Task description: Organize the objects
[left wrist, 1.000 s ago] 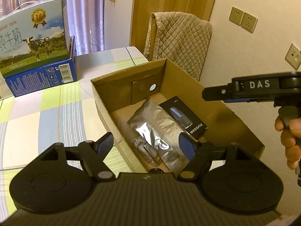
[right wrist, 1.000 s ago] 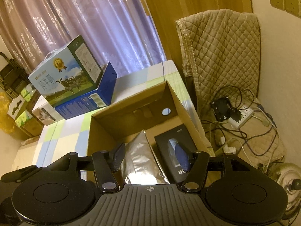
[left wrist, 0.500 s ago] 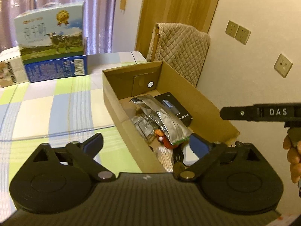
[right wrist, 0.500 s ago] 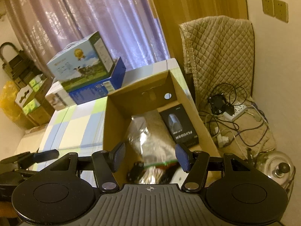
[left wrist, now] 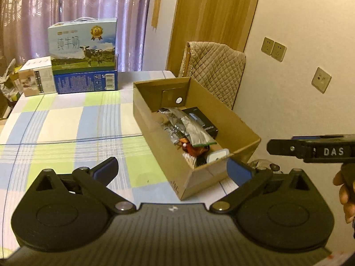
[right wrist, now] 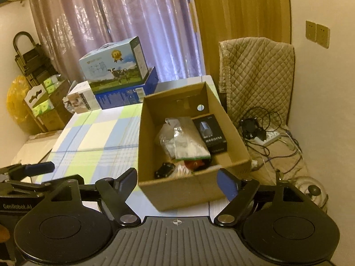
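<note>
Both our grippers, left gripper [left wrist: 172, 168] and right gripper [right wrist: 176, 182], hang wide open, empty; checked tablecloth [left wrist: 66, 124] underneath, cardboard box [right wrist: 153, 133] ahead, purple curtains [right wrist: 115, 22] behind.

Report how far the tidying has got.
Done, apparently: the cardboard box already holds a silver pouch, a black carton and smaller bits. In hand: nothing; the left gripper and right gripper are both open and empty. Left: no loose items show on the checked tablecloth.
</note>
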Demonstrator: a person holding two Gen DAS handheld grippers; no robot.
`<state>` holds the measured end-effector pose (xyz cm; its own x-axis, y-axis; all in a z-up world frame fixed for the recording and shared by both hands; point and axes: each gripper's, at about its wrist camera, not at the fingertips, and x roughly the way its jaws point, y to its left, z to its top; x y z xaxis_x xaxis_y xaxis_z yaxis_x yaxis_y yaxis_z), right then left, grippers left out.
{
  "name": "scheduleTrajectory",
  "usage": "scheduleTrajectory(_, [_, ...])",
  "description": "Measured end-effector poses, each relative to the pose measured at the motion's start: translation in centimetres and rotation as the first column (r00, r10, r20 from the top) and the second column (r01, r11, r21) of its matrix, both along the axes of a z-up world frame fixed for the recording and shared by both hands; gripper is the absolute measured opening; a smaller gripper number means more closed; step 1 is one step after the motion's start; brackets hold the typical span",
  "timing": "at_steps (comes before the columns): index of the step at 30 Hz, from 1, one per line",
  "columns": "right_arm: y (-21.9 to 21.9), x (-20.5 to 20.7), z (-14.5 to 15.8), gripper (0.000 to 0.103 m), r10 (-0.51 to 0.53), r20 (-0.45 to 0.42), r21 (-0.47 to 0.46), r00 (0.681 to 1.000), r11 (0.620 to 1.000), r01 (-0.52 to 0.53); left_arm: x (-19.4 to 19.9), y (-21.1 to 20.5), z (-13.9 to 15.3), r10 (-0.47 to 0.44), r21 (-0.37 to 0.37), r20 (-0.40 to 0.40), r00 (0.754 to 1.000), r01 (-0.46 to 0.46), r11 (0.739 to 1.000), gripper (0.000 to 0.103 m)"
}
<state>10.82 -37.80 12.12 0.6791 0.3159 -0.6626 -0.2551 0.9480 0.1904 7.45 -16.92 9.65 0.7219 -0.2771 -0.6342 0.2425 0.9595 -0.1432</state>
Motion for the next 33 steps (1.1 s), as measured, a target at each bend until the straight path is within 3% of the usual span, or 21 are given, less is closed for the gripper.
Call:
scheduleTrajectory(17, [-0.1,-4.9,-0.4,0.081,-0.033,0.017,-0.011,0.999,0.999,0.033,-3.7,2.3,-0.3,0.089,-0.035,-0.062,0.994,-0.091,0.995,0.102])
scheduleTrajectory(33, [0.2,-6.9,-2.6,0.081,-0.005,-0.021,-0.039,1.000,0.999,0.004,-6.2,3.0,-2.5,0.138,0.032,-0.082,0.987,-0.136,0.990,0.102])
